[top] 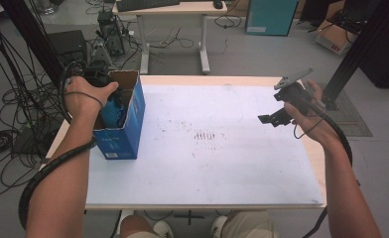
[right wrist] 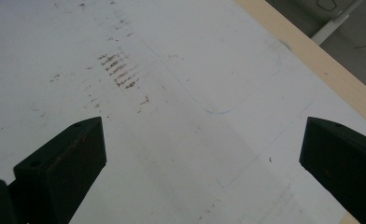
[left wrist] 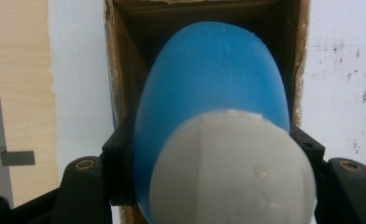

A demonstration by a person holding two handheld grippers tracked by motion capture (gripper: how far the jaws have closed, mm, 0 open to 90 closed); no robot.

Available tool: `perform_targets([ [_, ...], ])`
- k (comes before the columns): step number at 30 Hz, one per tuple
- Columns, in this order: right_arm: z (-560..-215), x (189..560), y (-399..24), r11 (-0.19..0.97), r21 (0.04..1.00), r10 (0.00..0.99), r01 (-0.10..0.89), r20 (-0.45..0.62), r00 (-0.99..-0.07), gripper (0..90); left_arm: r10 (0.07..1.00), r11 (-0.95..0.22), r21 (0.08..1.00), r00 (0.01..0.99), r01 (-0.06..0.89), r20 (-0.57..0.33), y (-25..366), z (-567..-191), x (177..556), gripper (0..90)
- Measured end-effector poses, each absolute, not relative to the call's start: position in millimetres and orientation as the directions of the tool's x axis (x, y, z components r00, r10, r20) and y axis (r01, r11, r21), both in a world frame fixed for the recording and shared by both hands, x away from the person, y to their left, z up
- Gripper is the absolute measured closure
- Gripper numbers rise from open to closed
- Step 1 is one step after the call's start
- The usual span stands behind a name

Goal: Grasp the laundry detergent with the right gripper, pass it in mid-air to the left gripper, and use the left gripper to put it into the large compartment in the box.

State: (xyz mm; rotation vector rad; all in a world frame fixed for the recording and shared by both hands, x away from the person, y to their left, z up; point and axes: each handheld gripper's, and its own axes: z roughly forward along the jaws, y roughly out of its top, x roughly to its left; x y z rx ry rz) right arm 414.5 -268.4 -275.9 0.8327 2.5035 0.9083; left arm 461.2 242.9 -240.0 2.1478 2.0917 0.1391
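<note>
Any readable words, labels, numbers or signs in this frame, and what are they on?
None can be read.
Blue box: a white label low on its front, too small and blurred.
Cardboard box on the floor: red marks, too blurred.
Blue bottle and its white cap: no print legible.

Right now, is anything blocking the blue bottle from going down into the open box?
Nothing visible does. The left gripper holds the blue bottle by its sides, already between the walls of the box, and what shows of the cardboard interior beneath looks empty.
</note>
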Motion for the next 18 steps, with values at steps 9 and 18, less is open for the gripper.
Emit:
perform_targets([
  [9, -279.7, 415.5, -264.9, 0.636, 0.658, 0.613, 0.403, -0.113, -0.782, 0.2, 0.999, -0.026, 0.166, 0.031, 0.986, -0.031, 239.4, -252.1, 462.0, 36.9],
  [18, -280.6, 416.4, -264.2, 0.639, 0.655, 0.612, 0.403, -0.115, -0.783, 0.2, 0.999, -0.032, 0.168, 0.036, 0.985, -0.022, 239.1, -262.0, 462.0, 36.8],
])
